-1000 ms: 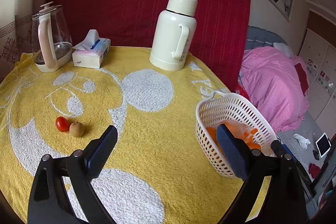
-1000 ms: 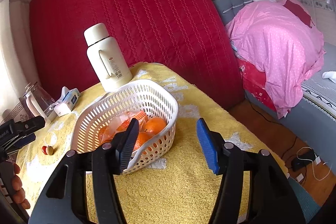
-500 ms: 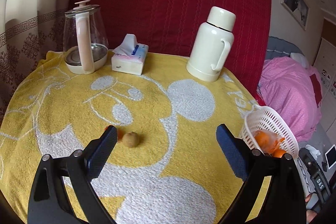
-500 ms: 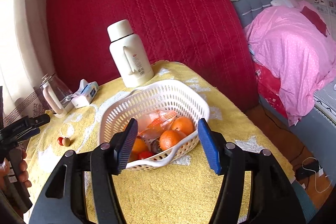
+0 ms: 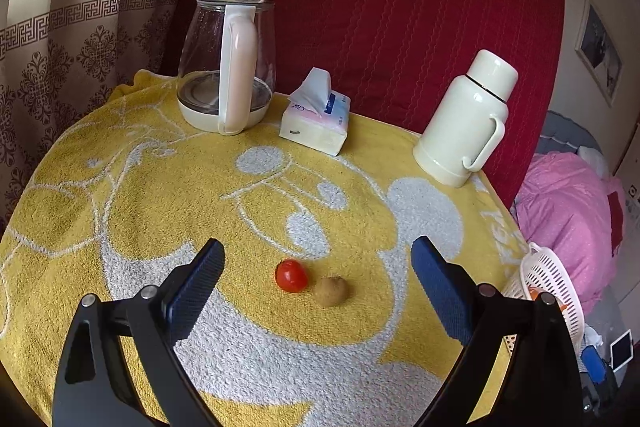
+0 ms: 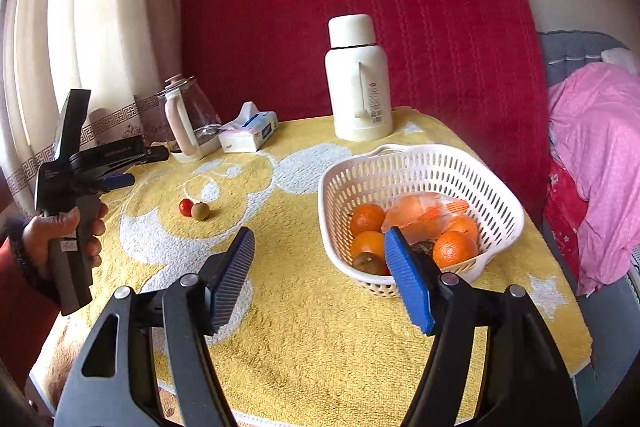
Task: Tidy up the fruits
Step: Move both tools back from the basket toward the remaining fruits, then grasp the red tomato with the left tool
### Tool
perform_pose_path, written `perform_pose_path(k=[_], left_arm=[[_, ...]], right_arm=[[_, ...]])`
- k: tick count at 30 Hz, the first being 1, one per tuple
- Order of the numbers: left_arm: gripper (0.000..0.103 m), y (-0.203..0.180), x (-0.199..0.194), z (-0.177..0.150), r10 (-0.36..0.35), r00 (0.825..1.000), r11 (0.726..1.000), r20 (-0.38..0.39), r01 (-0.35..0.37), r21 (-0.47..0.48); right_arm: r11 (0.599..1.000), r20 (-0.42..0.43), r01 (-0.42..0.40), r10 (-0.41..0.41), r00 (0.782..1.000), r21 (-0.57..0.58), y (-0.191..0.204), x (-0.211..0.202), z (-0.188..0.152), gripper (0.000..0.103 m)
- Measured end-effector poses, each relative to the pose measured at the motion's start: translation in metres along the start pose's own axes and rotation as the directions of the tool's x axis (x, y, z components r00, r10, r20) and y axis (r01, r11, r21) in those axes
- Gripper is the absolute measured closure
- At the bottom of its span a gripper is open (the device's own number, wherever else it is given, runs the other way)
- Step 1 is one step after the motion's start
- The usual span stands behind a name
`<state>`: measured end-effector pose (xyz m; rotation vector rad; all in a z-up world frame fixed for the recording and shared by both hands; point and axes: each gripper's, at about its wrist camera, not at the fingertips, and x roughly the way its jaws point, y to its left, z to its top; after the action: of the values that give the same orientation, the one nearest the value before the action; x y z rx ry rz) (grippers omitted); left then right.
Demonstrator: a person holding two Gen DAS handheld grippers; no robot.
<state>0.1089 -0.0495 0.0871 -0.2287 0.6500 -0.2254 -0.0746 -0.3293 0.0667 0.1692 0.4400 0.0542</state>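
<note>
A small, glossy red tomato (image 5: 291,275) and a rough, brown, rounded fruit (image 5: 329,291) are seen side by side, touching, on the looped yellow terry cloth (image 5: 132,203) that covers the surface. They lie between the ribbed blue pads of the left tool (image 5: 316,293), whose jaws are spread wide with nothing held. The right tool (image 6: 320,277) is likewise empty; its jaws have just been opening. Just beyond its right pad stands a white perforated plastic basket (image 6: 496,195), in which dimpled oranges (image 6: 454,249), a crinkled clear wrapper and a dull brown fruit are heaped. A smooth cream flask (image 6: 357,79) is stood behind.
</note>
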Motion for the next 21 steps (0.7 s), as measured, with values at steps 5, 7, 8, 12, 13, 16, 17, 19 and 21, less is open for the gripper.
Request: perform_pose_path(k=[5,7,8,12,13,16,17,19,21], left_arm=[[0.022,0.009,0.017,-0.002,-0.014,0.999,1.000,-0.047,0.013,-0.028],[0.025,0.012,0.024,-0.002,-0.016,0.998,0.999,-0.064,0.014,-0.040],[0.026,0.013,0.028,-0.002,-0.018,0.997,0.999,-0.073,0.014,-0.048],[0.044,0.018,0.045,0.000,-0.052,0.990,0.994,-0.133,0.038,-0.106],[0.050,0.019,0.049,0.000,-0.059,0.987,0.992,-0.150,0.041,-0.116],[0.053,0.019,0.059,0.000,-0.065,0.982,0.991,-0.175,0.043,-0.128],[0.053,0.018,0.061,0.000,-0.065,0.982,0.991,-0.178,0.042,-0.129],[0.058,0.018,0.067,-0.001,-0.062,0.980,0.991,-0.188,0.038,-0.131],[0.060,0.018,0.073,-0.002,-0.053,0.979,0.991,-0.199,0.026,-0.133]], right_arm=[[1.000,-0.027,-0.014,0.013,1.000,-0.015,0.006,0.006,-0.005,0.034],[1.000,-0.035,-0.015,0.015,0.999,-0.019,0.008,0.008,-0.006,0.034],[1.000,-0.039,-0.017,0.016,0.999,-0.021,0.009,0.009,-0.007,0.034],[0.999,-0.047,-0.023,0.021,0.999,-0.031,0.012,0.010,-0.009,0.034],[0.999,-0.049,-0.024,0.022,0.999,-0.034,0.013,0.011,-0.009,0.034],[0.999,-0.055,-0.021,0.019,0.998,-0.045,0.016,0.015,-0.010,0.034],[0.999,-0.056,-0.020,0.017,0.998,-0.049,0.017,0.016,-0.010,0.034],[0.999,-0.061,-0.022,0.019,0.998,-0.049,0.017,0.017,-0.011,0.034],[0.999,-0.064,-0.022,0.019,0.998,-0.046,0.016,0.018,-0.012,0.034]])
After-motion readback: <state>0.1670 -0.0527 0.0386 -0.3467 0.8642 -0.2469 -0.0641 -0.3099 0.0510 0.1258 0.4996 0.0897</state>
